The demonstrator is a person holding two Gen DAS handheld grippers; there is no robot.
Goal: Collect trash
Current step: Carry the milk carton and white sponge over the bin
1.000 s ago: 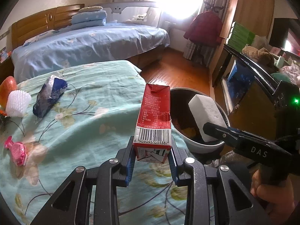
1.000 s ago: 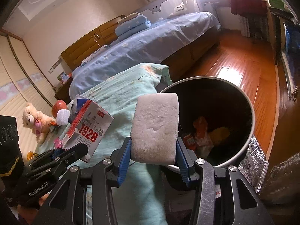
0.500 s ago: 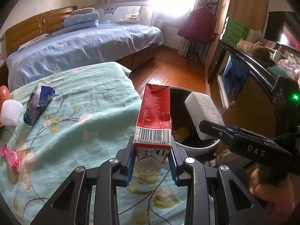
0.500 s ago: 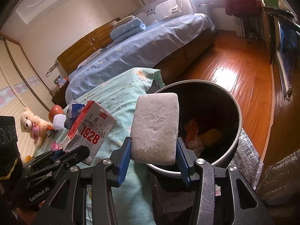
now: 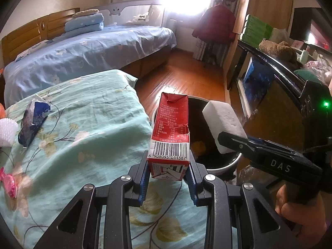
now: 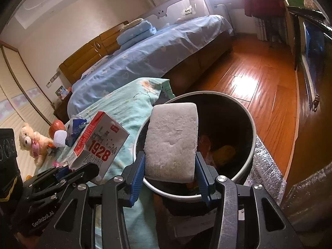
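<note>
My left gripper (image 5: 167, 177) is shut on a red and white milk carton (image 5: 171, 132), held upright over the edge of the teal bedspread (image 5: 87, 141). My right gripper (image 6: 170, 180) is shut on a white foam block (image 6: 172, 141), which hangs over the near rim of the round black trash bin (image 6: 247, 124). The bin holds yellow and orange scraps. From the left wrist view the foam block (image 5: 223, 122) and the right gripper (image 5: 230, 143) sit just right of the carton, above the bin (image 5: 226, 166). The carton (image 6: 99, 143) shows left of the block in the right view.
On the bedspread lie a blue crumpled wrapper (image 5: 33, 122), a white foam net (image 5: 7, 130) and a pink candy (image 5: 9, 183). A blue-sheeted bed (image 5: 87, 51) stands behind. Wooden floor (image 6: 259, 78) lies beyond the bin, a dark cabinet (image 5: 269, 95) to the right.
Both grippers have drifted toward the bin with their loads; the bin now sits closer and more under the foam block. Grips are unchanged.
</note>
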